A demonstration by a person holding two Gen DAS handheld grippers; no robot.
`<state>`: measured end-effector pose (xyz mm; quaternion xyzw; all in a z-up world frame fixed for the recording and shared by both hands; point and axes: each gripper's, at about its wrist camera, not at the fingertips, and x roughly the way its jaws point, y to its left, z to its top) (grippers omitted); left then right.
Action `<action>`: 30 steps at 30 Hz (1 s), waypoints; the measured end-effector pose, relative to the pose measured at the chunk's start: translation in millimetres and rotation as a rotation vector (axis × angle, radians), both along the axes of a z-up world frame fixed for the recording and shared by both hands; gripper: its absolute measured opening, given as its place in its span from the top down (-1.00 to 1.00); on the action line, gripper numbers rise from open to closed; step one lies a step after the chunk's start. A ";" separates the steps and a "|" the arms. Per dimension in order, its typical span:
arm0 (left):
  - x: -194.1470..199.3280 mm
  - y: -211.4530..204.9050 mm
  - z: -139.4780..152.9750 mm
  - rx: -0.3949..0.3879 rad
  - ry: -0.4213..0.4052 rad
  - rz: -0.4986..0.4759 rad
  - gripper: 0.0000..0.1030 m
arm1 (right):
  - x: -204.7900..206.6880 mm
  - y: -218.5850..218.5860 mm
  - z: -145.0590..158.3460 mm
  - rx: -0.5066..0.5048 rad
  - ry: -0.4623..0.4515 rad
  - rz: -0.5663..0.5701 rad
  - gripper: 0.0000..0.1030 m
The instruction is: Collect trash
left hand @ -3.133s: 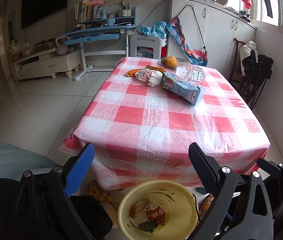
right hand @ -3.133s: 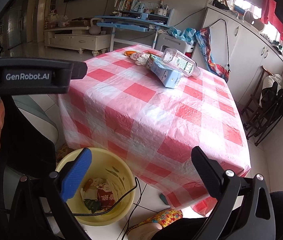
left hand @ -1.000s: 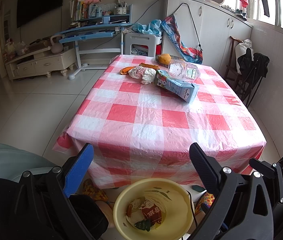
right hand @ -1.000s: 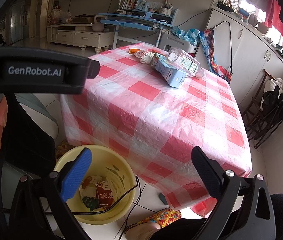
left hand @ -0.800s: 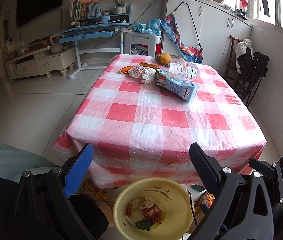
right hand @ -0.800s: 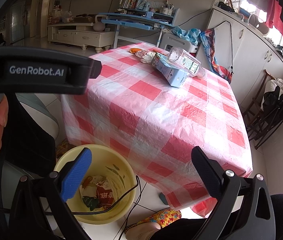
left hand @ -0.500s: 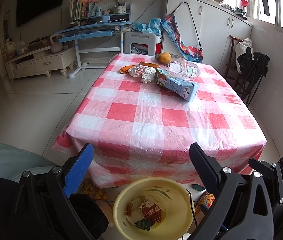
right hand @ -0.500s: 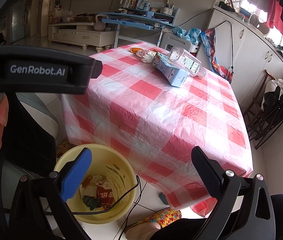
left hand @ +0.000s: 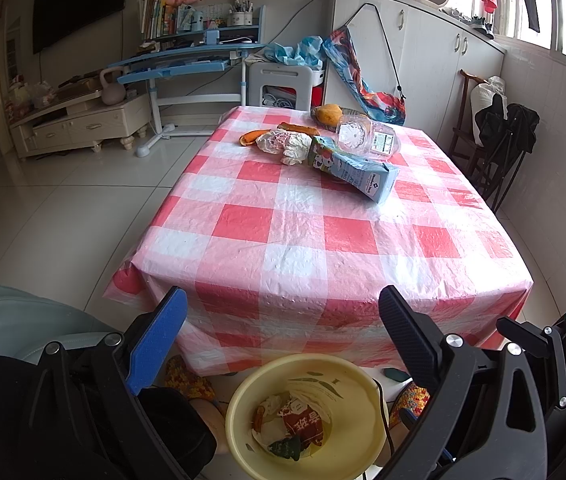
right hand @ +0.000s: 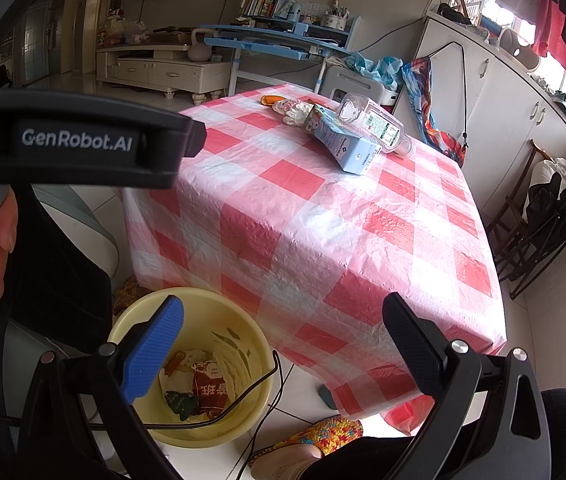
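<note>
Trash clusters toward the table's far edge: from the left, an orange peel, crumpled wrapper, blue milk carton and clear plastic bottle. Off the near edge, the yellow bin holds wrappers. Left gripper and right gripper both gape wide, empty, above the bin.

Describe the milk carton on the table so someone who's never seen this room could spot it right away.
Find the table with the red and white checked cloth; the trash sits clustered at its far end. The milk carton lies on its side at the near edge of that cluster, just in front of a clear plastic bottle and right of a crumpled white wrapper. It is the only light blue, box-shaped item there.
</note>
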<state>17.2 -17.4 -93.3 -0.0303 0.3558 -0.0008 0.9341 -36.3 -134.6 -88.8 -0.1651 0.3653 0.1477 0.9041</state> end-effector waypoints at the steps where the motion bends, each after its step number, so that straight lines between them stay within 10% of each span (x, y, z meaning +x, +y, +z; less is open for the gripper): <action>1: 0.5 1.0 0.7 0.000 0.000 -0.001 -0.81 | 0.0 0.1 0.0 0.000 0.000 0.000 -0.85; 30: 2.2 1.2 0.3 -0.003 0.005 0.000 -0.81 | -0.4 0.9 -2.1 -0.002 0.002 0.008 -0.85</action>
